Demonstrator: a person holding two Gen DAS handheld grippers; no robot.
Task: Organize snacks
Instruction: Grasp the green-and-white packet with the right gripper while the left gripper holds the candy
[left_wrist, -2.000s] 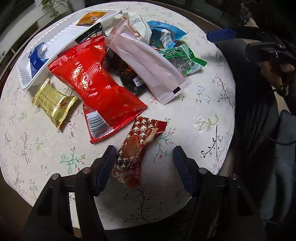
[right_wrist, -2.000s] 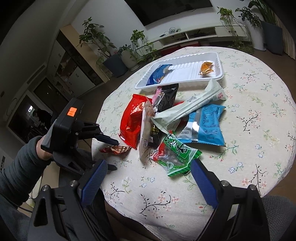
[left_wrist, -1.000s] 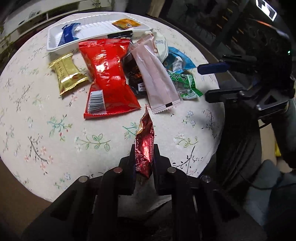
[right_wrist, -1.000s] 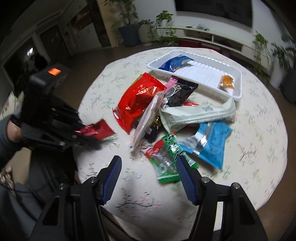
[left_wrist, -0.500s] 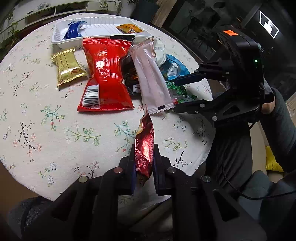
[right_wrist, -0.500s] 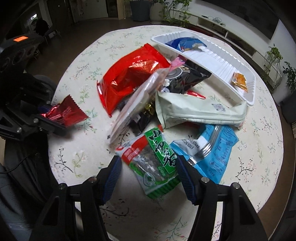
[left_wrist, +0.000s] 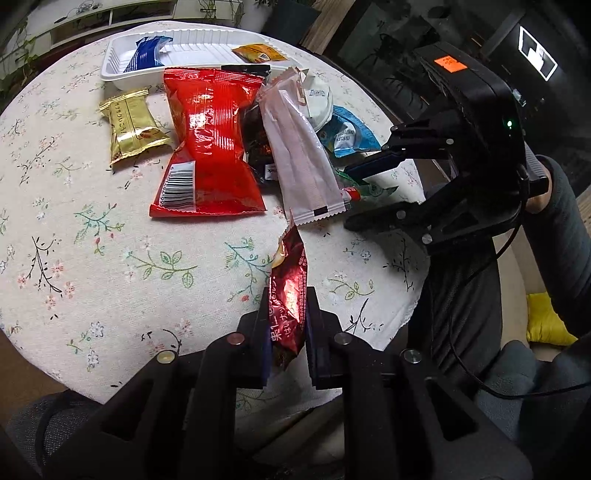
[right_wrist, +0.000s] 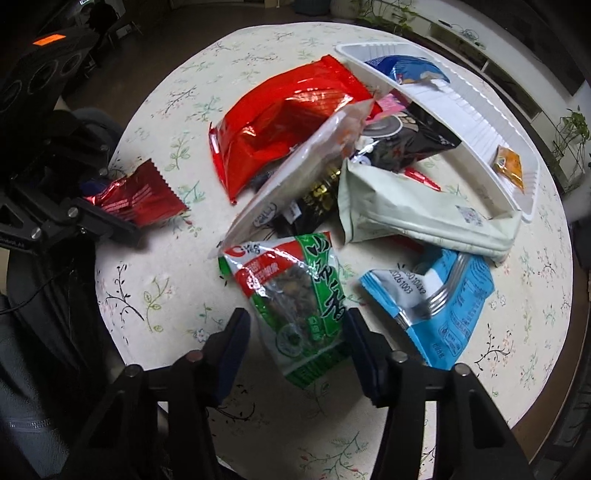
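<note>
Left wrist view: the left gripper (left_wrist: 286, 332) is clamped on the dark red packet (left_wrist: 290, 291), which two seconds ago lay flat near the table's near edge between open jaws. It is now lifted clear of the cloth, so the pick is done and what remains, I judge, is carrying it to the tray (left_wrist: 184, 48) at the far edge. The packet stands on edge, its long axis running away from the camera, free end pointing at the pink sachet (left_wrist: 301, 155) and the pile. The red bag (left_wrist: 210, 136) and gold packet (left_wrist: 129, 125) lie flat between it and the tray, which already holds a blue packet (left_wrist: 146, 55) and an orange one (left_wrist: 258, 53).

Right wrist view: the right gripper (right_wrist: 295, 343) has dropped close over the green packet (right_wrist: 295, 295); its jaws stand open, one on each side of the packet's near end, not yet pinching. That packet lies flat near the table's near edge, long axis pointing away towards the pile, with the blue pouch (right_wrist: 439, 302) just beside it. A second pick looks imminent. At the left edge, the other gripper holds the red packet (right_wrist: 140, 195) above the cloth.
</note>
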